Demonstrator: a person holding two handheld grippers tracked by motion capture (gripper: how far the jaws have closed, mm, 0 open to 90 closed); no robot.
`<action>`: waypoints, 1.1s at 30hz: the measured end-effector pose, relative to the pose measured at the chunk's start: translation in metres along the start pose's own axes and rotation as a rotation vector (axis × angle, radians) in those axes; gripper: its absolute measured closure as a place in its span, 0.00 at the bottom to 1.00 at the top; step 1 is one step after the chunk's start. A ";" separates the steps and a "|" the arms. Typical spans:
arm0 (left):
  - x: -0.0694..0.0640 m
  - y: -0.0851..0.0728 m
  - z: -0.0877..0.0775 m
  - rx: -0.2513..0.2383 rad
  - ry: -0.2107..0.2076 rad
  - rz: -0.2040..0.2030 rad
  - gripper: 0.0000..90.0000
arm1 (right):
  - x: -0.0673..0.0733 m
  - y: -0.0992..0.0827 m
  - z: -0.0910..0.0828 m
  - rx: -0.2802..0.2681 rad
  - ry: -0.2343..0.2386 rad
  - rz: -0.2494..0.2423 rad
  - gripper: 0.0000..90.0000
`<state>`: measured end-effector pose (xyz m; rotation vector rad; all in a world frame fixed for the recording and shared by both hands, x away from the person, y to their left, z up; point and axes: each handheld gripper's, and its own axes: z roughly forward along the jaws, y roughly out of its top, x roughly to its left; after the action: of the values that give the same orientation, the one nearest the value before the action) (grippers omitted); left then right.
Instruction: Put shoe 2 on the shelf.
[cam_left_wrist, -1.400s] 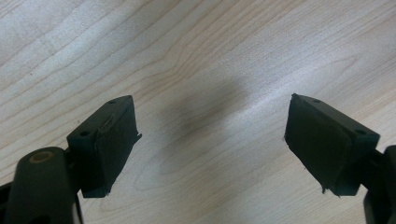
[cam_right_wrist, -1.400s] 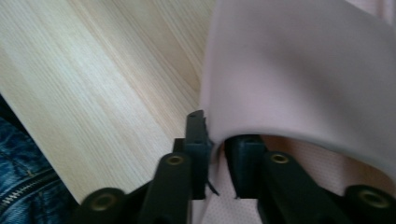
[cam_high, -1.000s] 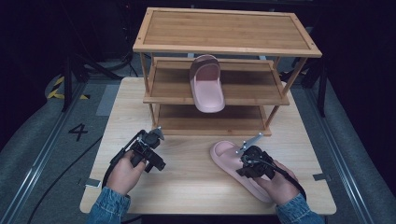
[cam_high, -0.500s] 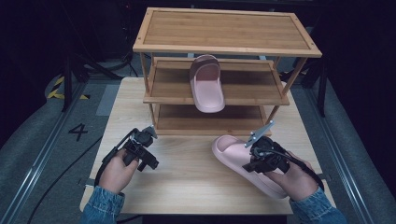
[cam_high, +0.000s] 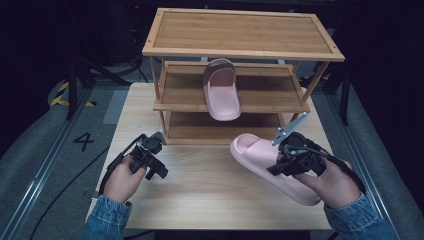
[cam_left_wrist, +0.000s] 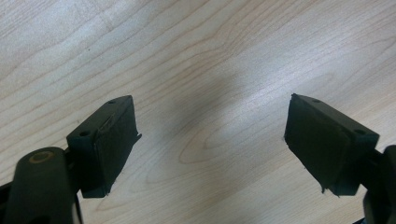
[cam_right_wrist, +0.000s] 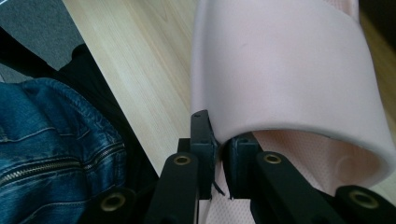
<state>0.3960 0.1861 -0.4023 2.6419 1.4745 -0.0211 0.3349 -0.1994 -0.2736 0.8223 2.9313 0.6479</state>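
A pink slipper (cam_high: 260, 159) hangs tilted above the table's right side, its toe pointing toward the shelf. My right gripper (cam_high: 281, 165) is shut on the slipper's side edge; in the right gripper view the jaws pinch the slipper (cam_right_wrist: 285, 79) just under its strap, and the right gripper (cam_right_wrist: 219, 156) sits low in the frame. A second pink slipper (cam_high: 221, 91) lies on the middle shelf of the wooden rack (cam_high: 240, 47). My left gripper (cam_high: 159, 169) hovers over the table's left side, open and holding nothing; the left gripper (cam_left_wrist: 210, 140) looks down on bare wood.
The rack's lowest shelf (cam_high: 225, 131) sits just behind both grippers. A person's denim sleeves (cam_high: 107, 220) come in from the bottom edge. The light wooden table (cam_high: 210, 195) stretches between the two hands. Grey floor with a painted number lies to the left.
My right gripper has lifted the slipper and carried it right and forward toward the rack. The left gripper has drifted slightly back and stays open.
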 end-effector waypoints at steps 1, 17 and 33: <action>0.000 0.001 0.000 0.002 -0.001 0.004 0.19 | -0.001 0.002 -0.008 -0.007 -0.003 0.003 0.93; -0.004 0.003 0.002 0.016 -0.005 0.020 0.19 | -0.019 0.035 -0.052 -0.052 -0.067 0.021 0.93; -0.004 -0.008 -0.001 0.013 0.007 0.021 0.19 | -0.066 0.076 -0.062 -0.043 -0.195 0.091 0.92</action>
<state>0.3870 0.1872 -0.4020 2.6698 1.4540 -0.0198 0.4207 -0.1976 -0.1921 0.9607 2.7105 0.5959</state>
